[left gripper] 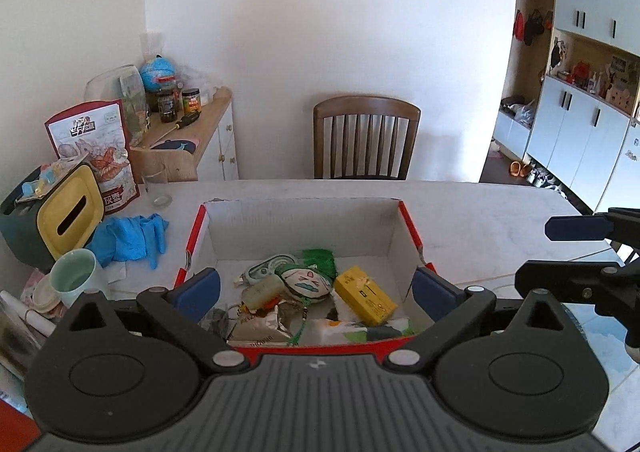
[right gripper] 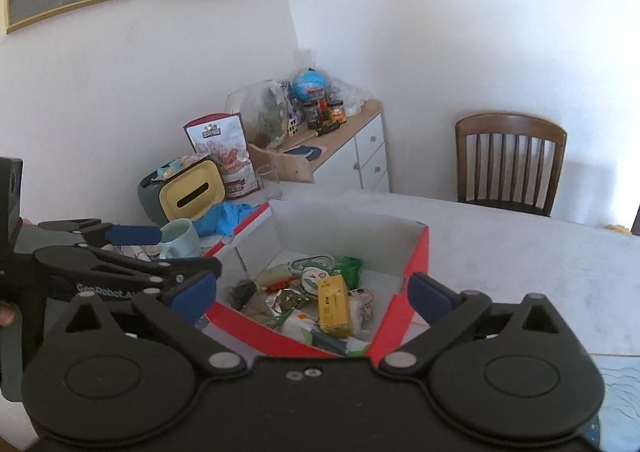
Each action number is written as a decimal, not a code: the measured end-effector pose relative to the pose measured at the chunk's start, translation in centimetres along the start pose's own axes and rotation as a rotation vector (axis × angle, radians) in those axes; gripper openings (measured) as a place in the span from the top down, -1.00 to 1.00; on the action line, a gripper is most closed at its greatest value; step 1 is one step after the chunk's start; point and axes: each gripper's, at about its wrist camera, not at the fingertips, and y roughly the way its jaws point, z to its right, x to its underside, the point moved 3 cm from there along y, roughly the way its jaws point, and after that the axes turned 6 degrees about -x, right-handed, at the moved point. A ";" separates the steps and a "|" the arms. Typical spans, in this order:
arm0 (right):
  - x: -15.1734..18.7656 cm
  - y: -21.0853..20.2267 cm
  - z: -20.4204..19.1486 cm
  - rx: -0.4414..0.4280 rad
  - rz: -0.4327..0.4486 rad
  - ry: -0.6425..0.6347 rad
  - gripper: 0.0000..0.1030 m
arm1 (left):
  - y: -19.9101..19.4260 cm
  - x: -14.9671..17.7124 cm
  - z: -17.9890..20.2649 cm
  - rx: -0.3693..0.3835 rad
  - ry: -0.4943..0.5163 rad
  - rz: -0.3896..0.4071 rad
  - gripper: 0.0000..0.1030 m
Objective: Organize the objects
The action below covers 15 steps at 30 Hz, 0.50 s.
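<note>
A red cardboard box (left gripper: 410, 220) with a white inside stands on the table; it also shows in the right wrist view (right gripper: 420, 252). Several small items lie in it: a yellow packet (left gripper: 365, 295) (right gripper: 333, 304), a painted face toy with a green tassel (left gripper: 308, 278), wrappers. My left gripper (left gripper: 316, 288) is open and empty, above the box's near edge. My right gripper (right gripper: 312, 288) is open and empty, at the box's near corner. Each gripper shows from the side in the other's view, the right one (left gripper: 580, 248) and the left one (right gripper: 132, 248).
At the table's left are blue gloves (left gripper: 128, 236), a mint mug (left gripper: 76, 280), a yellow-lidded tissue box (left gripper: 66, 212), a snack bag (left gripper: 96, 148) and a glass (left gripper: 156, 188). A wooden chair (left gripper: 366, 136) stands behind the table. A side cabinet (left gripper: 208, 132) holds jars and a globe.
</note>
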 end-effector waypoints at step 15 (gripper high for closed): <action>2.2 -3.1 -0.2 0.044 0.058 0.019 -0.98 | -2.9 1.8 0.8 -0.021 -0.036 0.001 -1.00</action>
